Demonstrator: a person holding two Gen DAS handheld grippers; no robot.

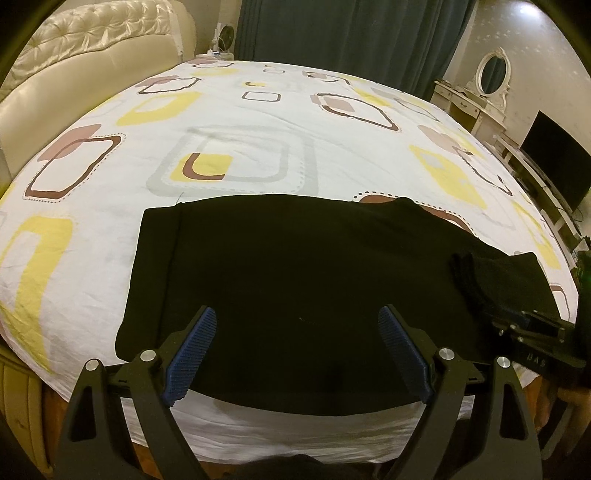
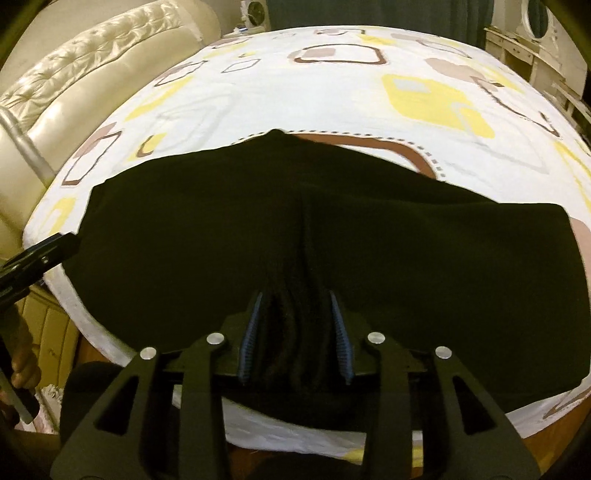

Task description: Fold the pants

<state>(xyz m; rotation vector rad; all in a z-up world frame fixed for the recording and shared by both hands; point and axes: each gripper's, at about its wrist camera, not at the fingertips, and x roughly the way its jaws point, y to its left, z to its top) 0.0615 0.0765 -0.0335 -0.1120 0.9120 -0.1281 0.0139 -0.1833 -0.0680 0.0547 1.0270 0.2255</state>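
Note:
Black pants (image 1: 295,273) lie flat on the bed near its front edge, stretching left to right. My left gripper (image 1: 297,314) is open and empty, its blue pads hovering over the pants' near edge. My right gripper (image 2: 296,297) is shut on a bunched fold of the black pants (image 2: 332,236), pinched between its blue pads. It also shows in the left wrist view (image 1: 491,295) at the right, holding raised fabric.
The bed sheet (image 1: 258,110) is white with yellow, brown and grey squares. A cream tufted headboard (image 1: 85,48) stands at the left. Dark curtains (image 1: 351,33) hang behind, and a dresser with mirror (image 1: 480,92) and a monitor (image 1: 557,162) stand at the right.

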